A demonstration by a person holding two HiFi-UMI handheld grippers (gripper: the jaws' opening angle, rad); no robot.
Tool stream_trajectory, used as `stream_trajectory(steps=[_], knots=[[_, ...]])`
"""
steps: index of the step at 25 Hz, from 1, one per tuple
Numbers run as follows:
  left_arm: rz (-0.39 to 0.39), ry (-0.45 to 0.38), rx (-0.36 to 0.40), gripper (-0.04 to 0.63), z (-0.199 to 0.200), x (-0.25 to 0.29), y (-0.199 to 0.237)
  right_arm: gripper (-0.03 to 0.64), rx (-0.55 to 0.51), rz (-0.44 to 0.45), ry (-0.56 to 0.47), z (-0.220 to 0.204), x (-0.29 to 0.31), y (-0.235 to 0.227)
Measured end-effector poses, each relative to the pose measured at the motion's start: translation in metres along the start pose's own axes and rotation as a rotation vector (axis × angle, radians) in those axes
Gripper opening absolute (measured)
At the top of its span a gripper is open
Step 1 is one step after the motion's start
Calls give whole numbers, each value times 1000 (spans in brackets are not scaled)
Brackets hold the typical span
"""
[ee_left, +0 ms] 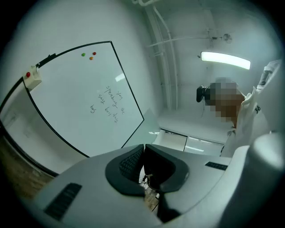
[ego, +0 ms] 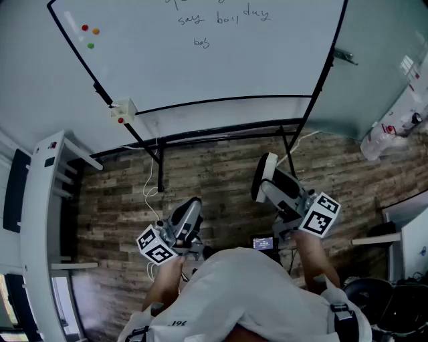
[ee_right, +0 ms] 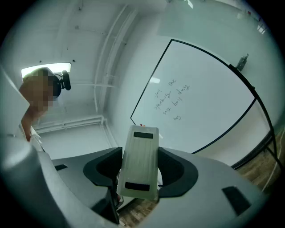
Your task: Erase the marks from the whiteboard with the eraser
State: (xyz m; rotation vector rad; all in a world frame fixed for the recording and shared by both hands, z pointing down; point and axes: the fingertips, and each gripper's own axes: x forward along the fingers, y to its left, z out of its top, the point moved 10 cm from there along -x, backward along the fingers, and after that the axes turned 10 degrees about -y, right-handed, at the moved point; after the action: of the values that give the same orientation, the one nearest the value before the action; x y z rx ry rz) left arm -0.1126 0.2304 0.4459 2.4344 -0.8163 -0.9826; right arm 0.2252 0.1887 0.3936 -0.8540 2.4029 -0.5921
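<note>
In right claw [ee_right: 139,167], eraser [ee_right: 140,151], marks [ee_right: 171,100] beyond

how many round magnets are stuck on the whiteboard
3, grouped near the whiteboard's left edge: a red magnet, an orange magnet beside it, a green magnet below. No others show.

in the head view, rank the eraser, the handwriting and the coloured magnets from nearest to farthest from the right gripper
1. eraser: clamped in the right gripper itself, low and right of centre.
2. handwriting: top middle of the whiteboard.
3. coloured magnets: far upper left of the board, farthest.
</note>
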Motion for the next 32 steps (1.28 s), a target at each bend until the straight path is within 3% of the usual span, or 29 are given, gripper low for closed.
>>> stream_trajectory(steps=[10, 14, 18, 23, 32], knots=[[6, -4, -37, 11, -21, 11, -5, 268, -27, -39, 25, 9, -21, -8], [4, 0, -30, 11, -32, 20, -11, 268, -88, -87, 33, 20, -35, -16], [8, 1, -21, 11, -42, 27, -17, 268, -124, -109, 24, 33, -45, -24], [32, 10, 0, 11, -53, 35, -21, 267, -59, -75, 8, 50, -52, -39], [77, -30, 66, 11, -59, 41, -27, 267, -191, -96, 53, 65, -50, -57]])
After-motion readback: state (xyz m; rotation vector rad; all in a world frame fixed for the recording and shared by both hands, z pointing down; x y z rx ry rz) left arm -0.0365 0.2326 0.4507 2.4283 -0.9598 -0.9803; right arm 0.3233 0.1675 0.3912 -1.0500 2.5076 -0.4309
